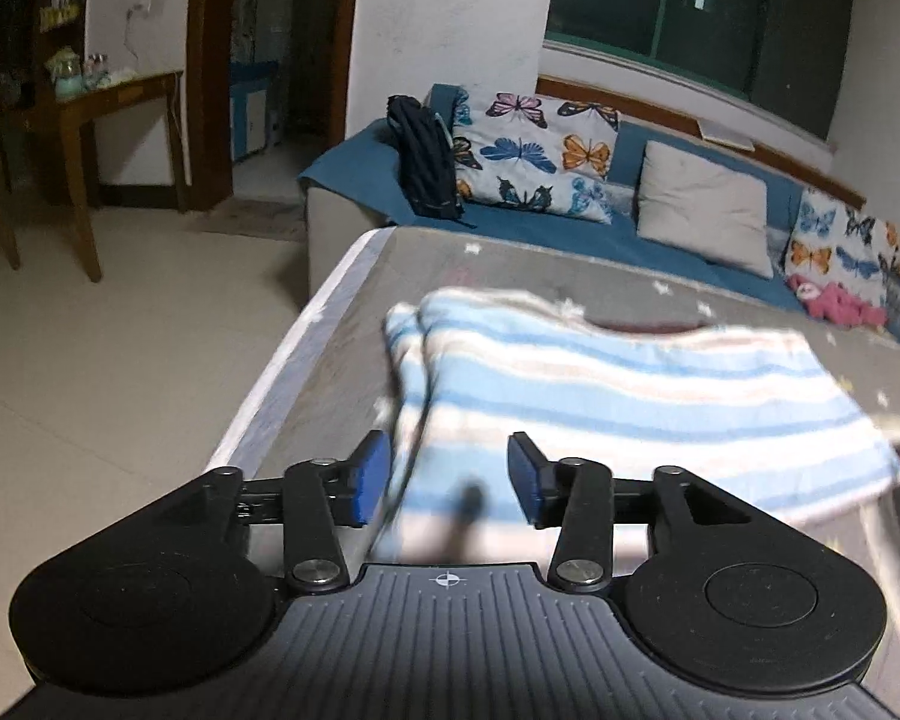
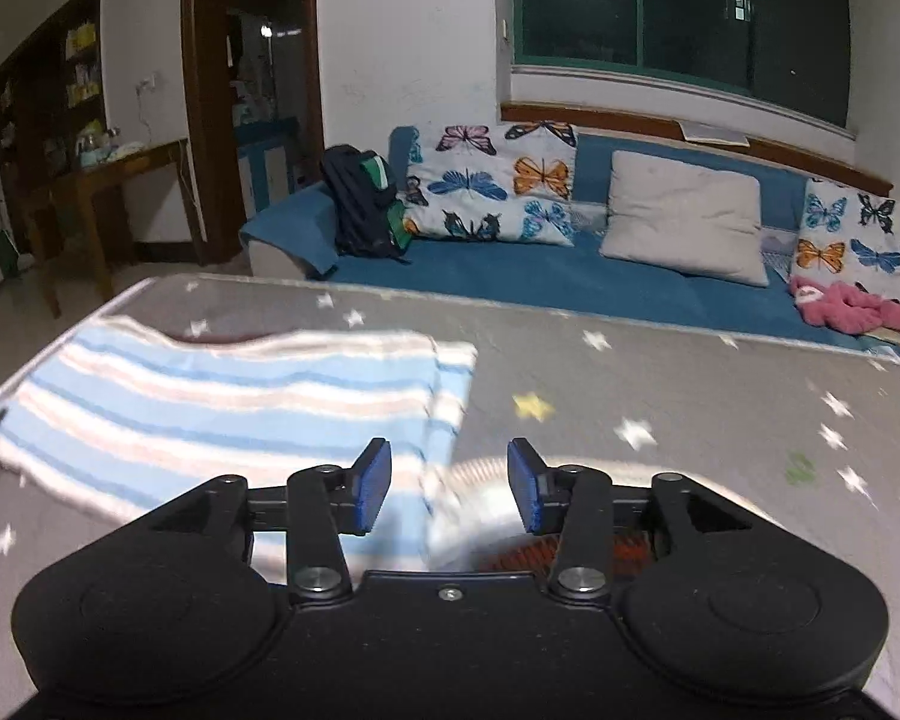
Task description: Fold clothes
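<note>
A blue, white and pink striped garment (image 1: 630,396) lies flat on the grey star-patterned table (image 1: 330,372). My left gripper (image 1: 447,474) is open, its blue pads on either side of the garment's near left edge, holding nothing. In the right wrist view the same garment (image 2: 222,402) lies left of centre on the table (image 2: 690,384). My right gripper (image 2: 449,480) is open over the garment's near right corner, holding nothing. A blurred pale and orange patch sits under the right gripper.
A blue sofa (image 2: 540,276) runs behind the table with butterfly cushions (image 2: 492,180), a grey cushion (image 2: 684,216), a dark backpack (image 2: 363,204) and a pink plush toy (image 2: 852,306). A wooden side table (image 1: 90,120) stands at the left by a doorway. The table's left edge (image 1: 282,360) drops to the tiled floor.
</note>
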`<state>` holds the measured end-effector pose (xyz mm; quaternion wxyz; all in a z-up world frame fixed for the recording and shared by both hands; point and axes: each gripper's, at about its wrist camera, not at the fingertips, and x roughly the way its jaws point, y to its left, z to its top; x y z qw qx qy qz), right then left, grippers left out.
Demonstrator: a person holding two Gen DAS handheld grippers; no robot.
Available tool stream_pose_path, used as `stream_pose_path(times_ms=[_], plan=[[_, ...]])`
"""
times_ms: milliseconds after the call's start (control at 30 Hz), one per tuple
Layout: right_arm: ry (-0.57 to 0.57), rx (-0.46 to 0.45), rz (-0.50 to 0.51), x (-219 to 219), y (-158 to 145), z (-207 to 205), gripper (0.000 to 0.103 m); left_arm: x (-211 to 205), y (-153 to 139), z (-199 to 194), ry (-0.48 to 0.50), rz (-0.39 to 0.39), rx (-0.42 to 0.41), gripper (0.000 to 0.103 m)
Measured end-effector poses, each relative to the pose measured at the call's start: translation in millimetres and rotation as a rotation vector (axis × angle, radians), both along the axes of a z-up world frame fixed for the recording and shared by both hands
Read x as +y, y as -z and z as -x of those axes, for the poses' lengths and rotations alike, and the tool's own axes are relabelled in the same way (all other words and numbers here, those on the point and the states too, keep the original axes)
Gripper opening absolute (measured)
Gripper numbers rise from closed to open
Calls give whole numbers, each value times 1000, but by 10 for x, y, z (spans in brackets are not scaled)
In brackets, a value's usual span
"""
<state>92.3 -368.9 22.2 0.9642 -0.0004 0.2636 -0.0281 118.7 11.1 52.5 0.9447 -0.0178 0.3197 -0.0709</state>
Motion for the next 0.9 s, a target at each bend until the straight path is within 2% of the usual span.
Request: stream_pose_path(times_ms=[133, 300, 400, 500, 667, 833, 900], plan=[[40, 3, 23, -120, 132, 479, 56, 55, 105, 384, -24, -34, -5, 56], [130, 0, 46, -413, 277, 1067, 66, 68, 229, 937, -61, -87, -43, 66], [202, 5, 74, -632, 377, 1351, 67, 42, 274, 1152, -92, -120, -62, 73], [276, 8, 58, -871, 471, 1591, 71, 2, 298, 1244, -107, -125, -74, 76], [393, -15, 97, -1108, 633, 1911, 81, -18, 352, 1322, -162, -153, -87, 80], [489, 25, 83, -1272, 804, 2084, 82, 23, 432, 1247, -199, -149, -43, 80], [510, 28, 47, -1313, 845, 2141, 83, 43, 446, 1218, -198, -137, -25, 83]])
